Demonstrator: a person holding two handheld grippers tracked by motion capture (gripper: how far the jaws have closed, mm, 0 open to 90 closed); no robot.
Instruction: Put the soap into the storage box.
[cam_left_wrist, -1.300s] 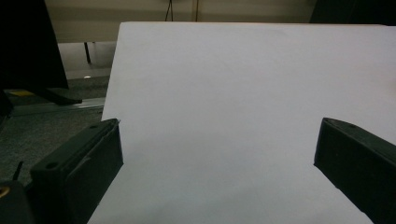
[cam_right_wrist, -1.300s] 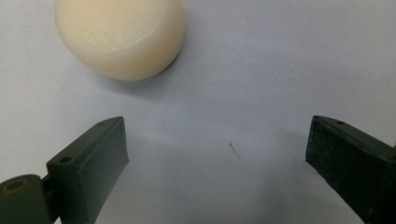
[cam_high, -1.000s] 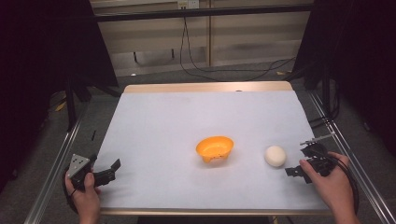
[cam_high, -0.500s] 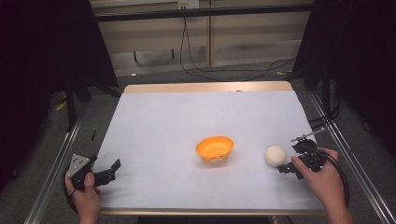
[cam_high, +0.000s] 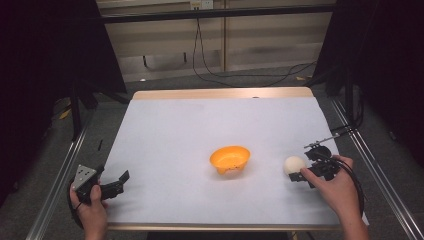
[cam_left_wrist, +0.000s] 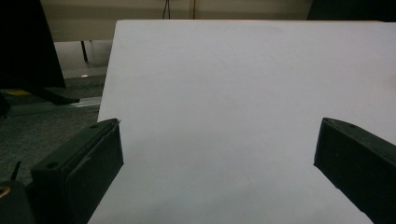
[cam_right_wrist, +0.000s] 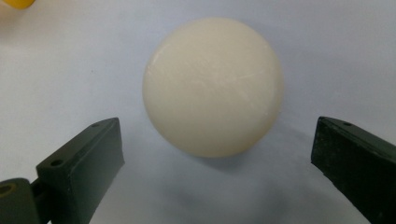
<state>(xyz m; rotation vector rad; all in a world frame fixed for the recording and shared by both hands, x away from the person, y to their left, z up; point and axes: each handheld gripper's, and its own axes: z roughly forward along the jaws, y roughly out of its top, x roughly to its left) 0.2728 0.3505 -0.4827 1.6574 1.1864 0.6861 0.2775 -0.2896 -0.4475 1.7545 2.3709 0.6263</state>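
Right gripper (cam_right_wrist: 212, 158) spread wide, lined up on cream round ball (cam_right_wrist: 213, 86), three o'clock of orange plastic bowl (cam_high: 229, 159); next likely: clamp. Left gripper (cam_left_wrist: 219, 154) spread, idle.

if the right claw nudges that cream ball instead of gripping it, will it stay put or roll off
It would probably roll: the cream ball looks fully round and rests loose on the flat white table. Its smooth, faintly glossy surface suggests it could slip out of a squeeze off centre. The right claw is open, its jaws either side just short of the ball, so closing evenly seems safer.
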